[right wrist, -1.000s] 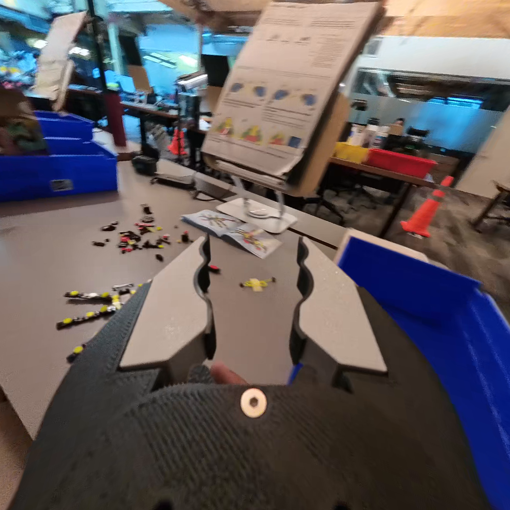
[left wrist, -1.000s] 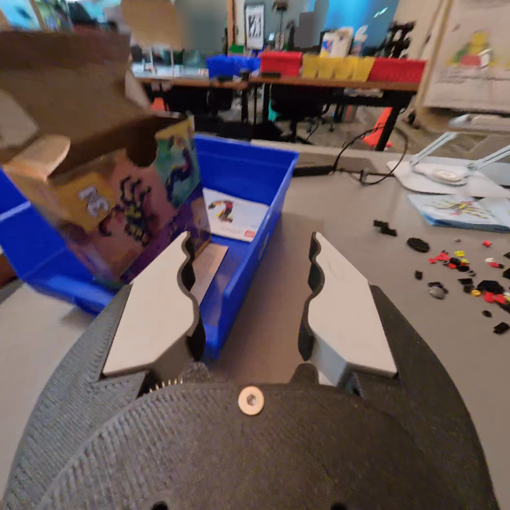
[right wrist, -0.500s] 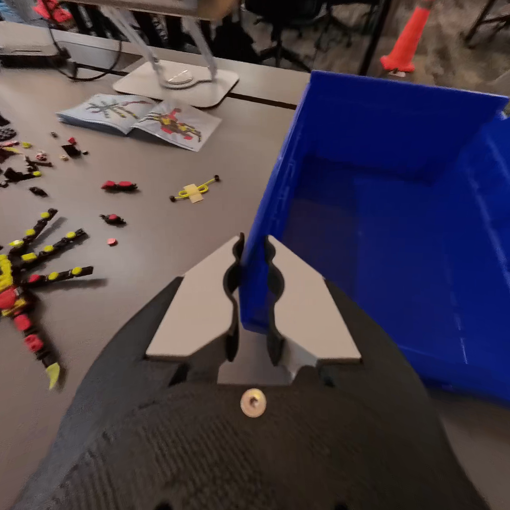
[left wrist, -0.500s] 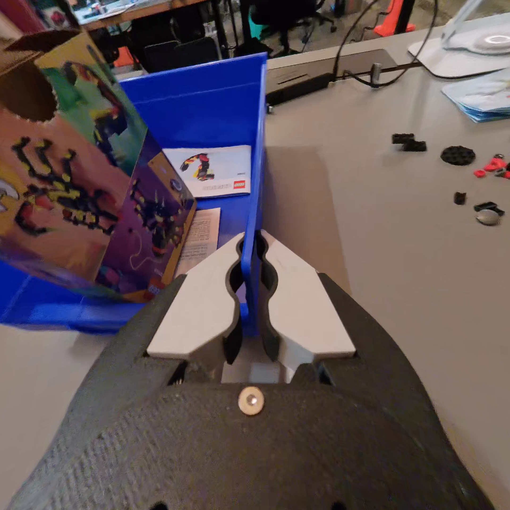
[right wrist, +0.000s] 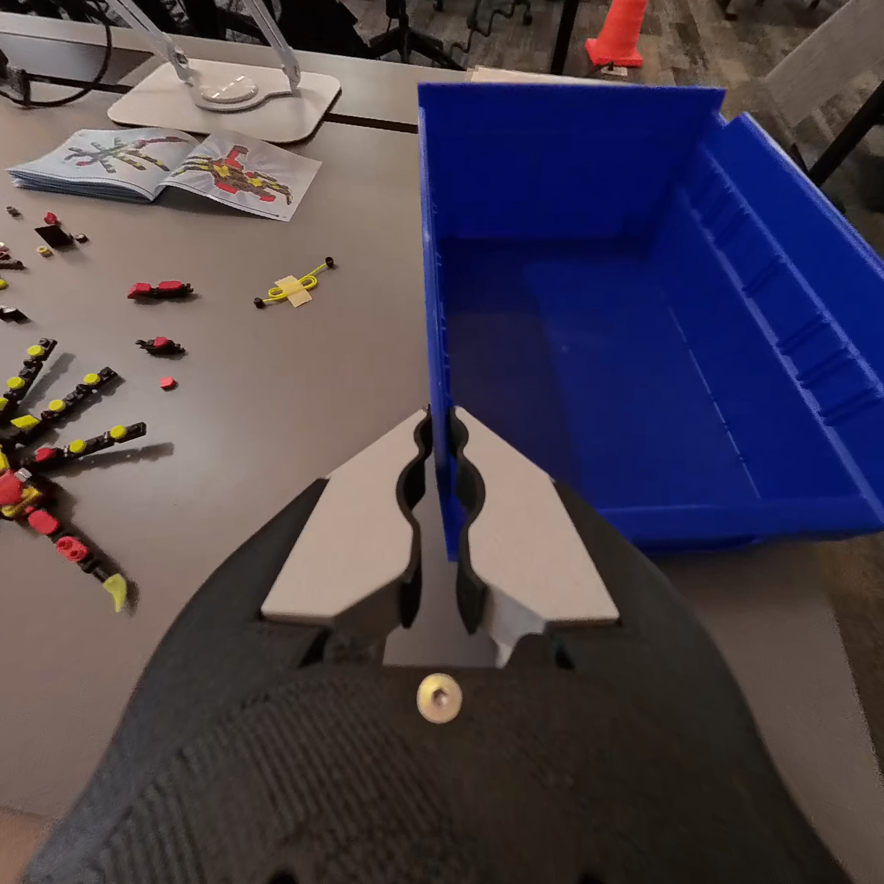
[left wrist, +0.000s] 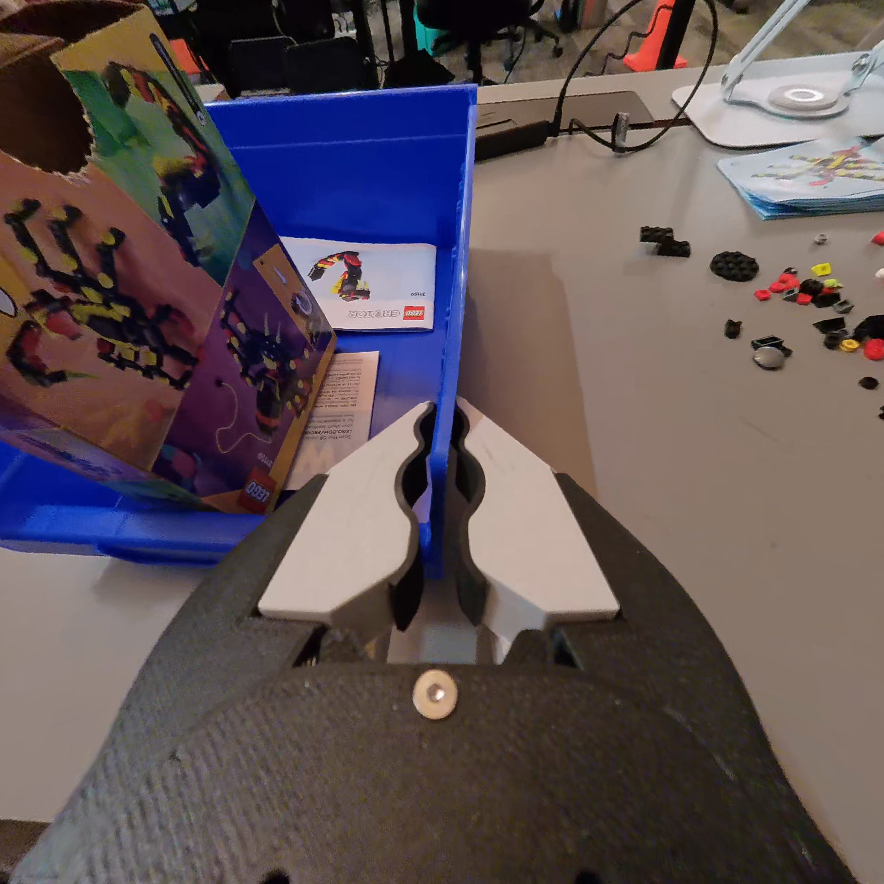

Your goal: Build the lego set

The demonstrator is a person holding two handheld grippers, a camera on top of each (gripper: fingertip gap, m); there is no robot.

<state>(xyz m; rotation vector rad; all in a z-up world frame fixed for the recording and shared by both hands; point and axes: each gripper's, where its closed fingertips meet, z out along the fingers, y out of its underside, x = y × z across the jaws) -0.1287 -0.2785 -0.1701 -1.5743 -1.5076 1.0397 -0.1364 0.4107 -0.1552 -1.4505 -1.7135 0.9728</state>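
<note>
- Left gripper [left wrist: 442, 416]: jaws clamped on wall of blue bin [left wrist: 363, 158]; printed set box [left wrist: 143, 306], branded leaflet [left wrist: 378, 282] inside, 10–11 o'clock.
- Right gripper [right wrist: 439, 416]: jaws clamped on wall of second blue bin [right wrist: 564, 158].
- Lego model [right wrist: 43, 459] on counter [right wrist: 268, 430], 9 o'clock; open instruction booklet [right wrist: 162, 170], 11 o'clock.

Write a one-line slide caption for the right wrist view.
Right gripper shut on the near wall of an empty blue bin, with a half-built black, red and yellow model and an open booklet on the table.

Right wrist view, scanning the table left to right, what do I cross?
Partly built black, yellow and red lego model → small red and black assembly → yellow string piece with tape → right gripper shut on the left wall of the empty blue bin.
</note>
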